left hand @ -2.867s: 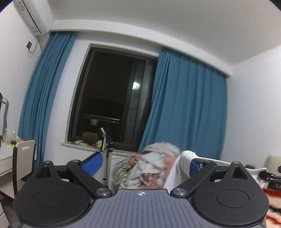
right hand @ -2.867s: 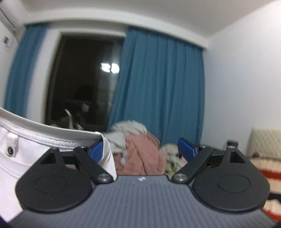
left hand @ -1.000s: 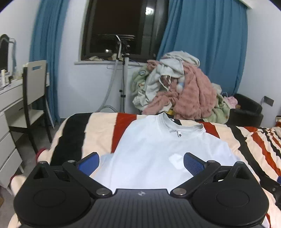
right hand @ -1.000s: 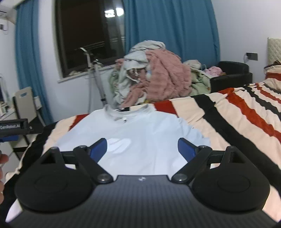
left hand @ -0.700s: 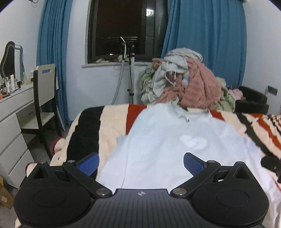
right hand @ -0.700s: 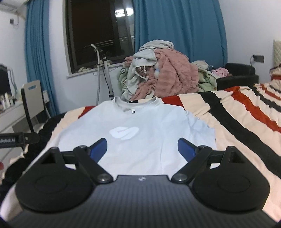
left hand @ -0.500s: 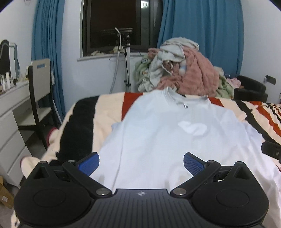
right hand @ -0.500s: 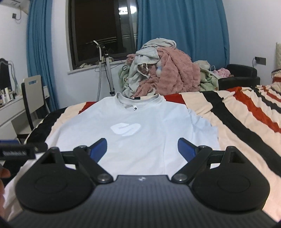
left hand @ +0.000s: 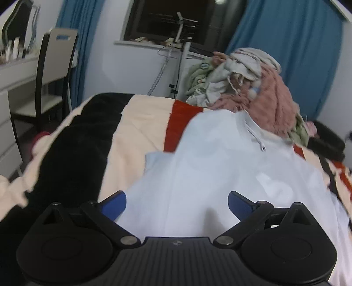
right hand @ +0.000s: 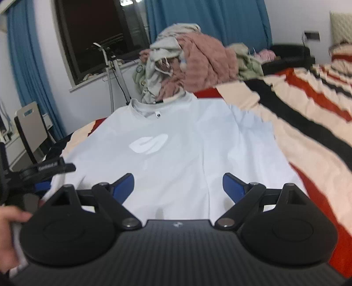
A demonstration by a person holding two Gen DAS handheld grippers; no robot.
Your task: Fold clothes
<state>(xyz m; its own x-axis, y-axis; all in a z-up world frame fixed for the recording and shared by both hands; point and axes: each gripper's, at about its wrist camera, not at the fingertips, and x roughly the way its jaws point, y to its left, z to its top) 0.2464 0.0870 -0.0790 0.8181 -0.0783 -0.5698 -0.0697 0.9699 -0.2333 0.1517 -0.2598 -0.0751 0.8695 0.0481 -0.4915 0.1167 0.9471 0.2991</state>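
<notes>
A white T-shirt (right hand: 176,158) lies spread flat, front side up, on a bed covered by a striped blanket (right hand: 308,136) in cream, black and red. In the right wrist view the shirt fills the centre of the frame, its collar (right hand: 154,107) toward the top and a pale logo (right hand: 149,142) on the chest.

The right gripper (right hand: 178,187) sits at the bottom centre of that view, its two blue-tipped fingers (right hand: 231,187) wide apart over the lower part of the shirt, with nothing pinched between them.

At the left edge of the same view, the left gripper (right hand: 47,169) reaches over the shirt's side, and a hand (right hand: 10,233) shows in the lower left corner.

In the left wrist view, which is blurred, the left gripper (left hand: 177,203) sits at the bottom centre. Its jaws are closing but still wide, with the shirt's cloth lying between and below the blue tips, and the tips do not press on it. The shirt (left hand: 220,176) fills the centre and right of this frame.

Behind the bed, in the upper centre of both views, stands a heap of clothes (right hand: 193,63), pink and grey. Blue curtains (right hand: 209,19) frame a dark window (right hand: 96,33). A chair (left hand: 55,66) stands at the upper left of the left wrist view.
</notes>
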